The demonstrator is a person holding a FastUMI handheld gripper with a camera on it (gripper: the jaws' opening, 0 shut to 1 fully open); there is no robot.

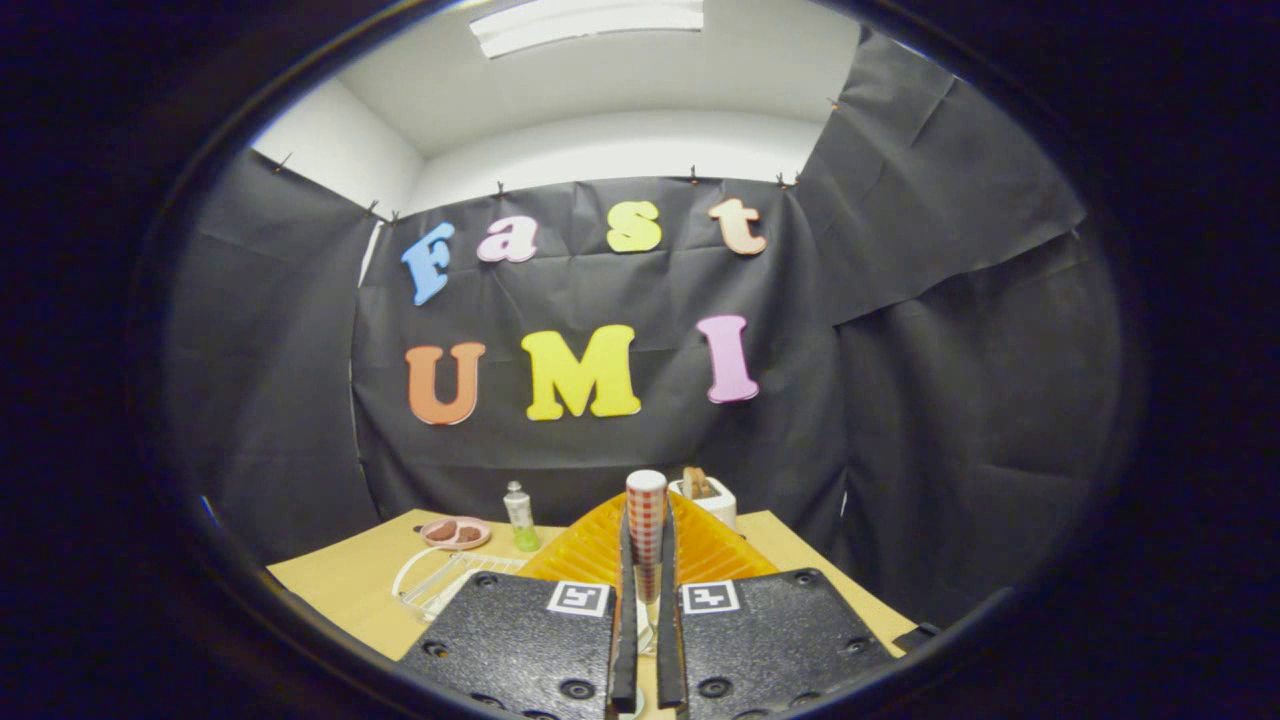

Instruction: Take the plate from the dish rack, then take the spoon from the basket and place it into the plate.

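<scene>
Claw (646,560) clamps the spoon (646,515) above orange plate (700,545) (bottle (519,515) beyond).

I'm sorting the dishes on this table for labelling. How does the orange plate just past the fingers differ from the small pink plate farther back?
The orange plate is ribbed, larger in view and bare where visible; the pink plate is smooth, smaller and carries two brown pieces. The orange one lies under the spoon that the gripper holds; the pink one sits beside a green bottle. Both rest on the table.
</scene>
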